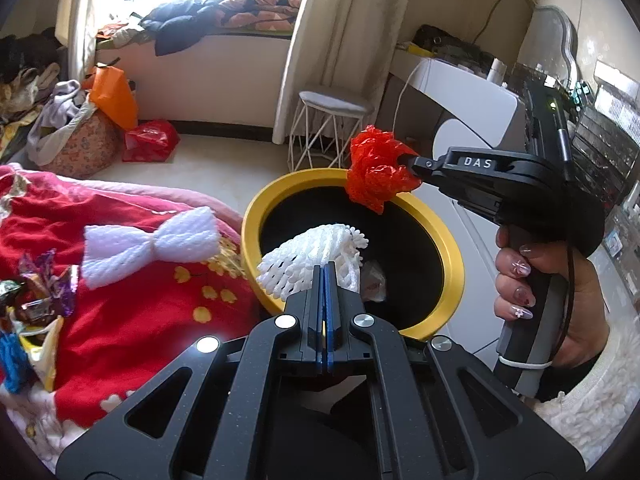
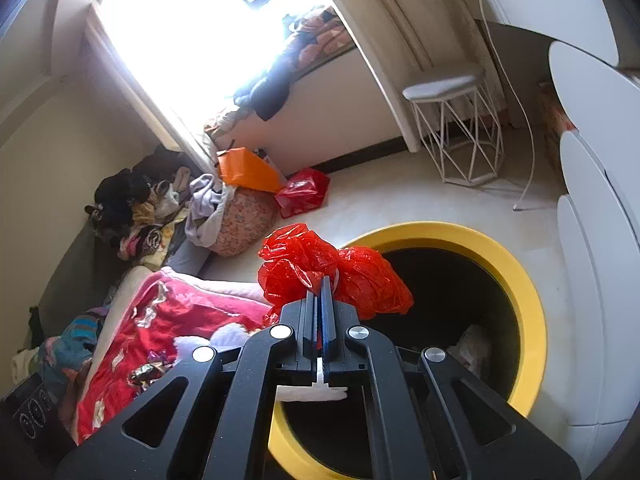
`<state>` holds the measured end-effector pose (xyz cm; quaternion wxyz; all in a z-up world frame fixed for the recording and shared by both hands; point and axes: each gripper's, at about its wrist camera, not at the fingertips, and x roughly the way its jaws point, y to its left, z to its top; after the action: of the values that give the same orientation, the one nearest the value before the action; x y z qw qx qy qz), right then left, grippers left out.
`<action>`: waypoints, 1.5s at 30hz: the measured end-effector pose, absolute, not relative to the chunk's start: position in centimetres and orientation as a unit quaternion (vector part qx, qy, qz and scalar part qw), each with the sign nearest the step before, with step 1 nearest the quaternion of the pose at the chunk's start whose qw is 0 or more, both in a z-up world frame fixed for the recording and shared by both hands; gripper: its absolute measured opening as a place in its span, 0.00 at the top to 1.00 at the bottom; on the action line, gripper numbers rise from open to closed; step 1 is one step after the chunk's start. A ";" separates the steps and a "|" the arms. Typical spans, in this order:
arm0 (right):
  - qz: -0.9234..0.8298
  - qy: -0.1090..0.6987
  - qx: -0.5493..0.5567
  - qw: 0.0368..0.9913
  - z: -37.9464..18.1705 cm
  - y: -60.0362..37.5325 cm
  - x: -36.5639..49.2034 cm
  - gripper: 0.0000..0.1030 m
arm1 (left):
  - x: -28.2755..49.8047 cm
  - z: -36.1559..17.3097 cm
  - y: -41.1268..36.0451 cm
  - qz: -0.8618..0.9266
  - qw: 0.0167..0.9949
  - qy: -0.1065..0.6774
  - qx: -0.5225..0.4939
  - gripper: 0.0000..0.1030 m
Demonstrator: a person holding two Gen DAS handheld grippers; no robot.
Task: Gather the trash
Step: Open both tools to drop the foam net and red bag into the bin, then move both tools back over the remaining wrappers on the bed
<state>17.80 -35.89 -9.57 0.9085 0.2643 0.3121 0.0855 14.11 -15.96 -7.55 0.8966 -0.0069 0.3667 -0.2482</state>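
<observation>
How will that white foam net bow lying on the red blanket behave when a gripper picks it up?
The white foam net looks airy and open-meshed, so it is probably very light for its size. It is pinched at the middle and flares at both ends, so it likely squashes and flops. On the soft red blanket, it may slide when pushed.

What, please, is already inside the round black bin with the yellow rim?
Inside the yellow-rimmed black bin, one crumpled whitish scrap lies at the bottom. The left gripper and its white foam net hide the rest.
</observation>
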 end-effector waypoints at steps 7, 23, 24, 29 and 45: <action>0.068 0.328 0.286 0.898 -11.1 -37.7 18.3 0.64 | 15.3 -9.0 -17.1 -0.255 0.888 0.383 -0.013 1.00; 0.023 0.307 0.199 0.930 -9.5 -35.8 16.8 0.33 | 12.8 -6.6 -12.9 -0.192 0.927 0.319 -0.046 0.10; 0.025 0.305 0.193 0.932 -9.3 -35.4 16.8 0.32 | 12.7 -6.5 -12.5 -0.184 0.929 0.318 -0.044 0.10; 0.043 0.299 0.154 0.941 -8.4 -33.1 16.6 0.30 | 12.3 -5.8 -10.3 -0.155 0.937 0.309 -0.050 0.10; 0.112 0.285 0.094 0.947 -6.0 -26.5 15.4 0.28 | 10.9 -3.7 -4.5 -0.099 0.953 0.273 -0.080 0.10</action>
<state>15.40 -26.54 -5.99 0.9472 0.0937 0.2853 0.1123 10.85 -4.54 -3.72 0.9534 -0.0800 0.2734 -0.0993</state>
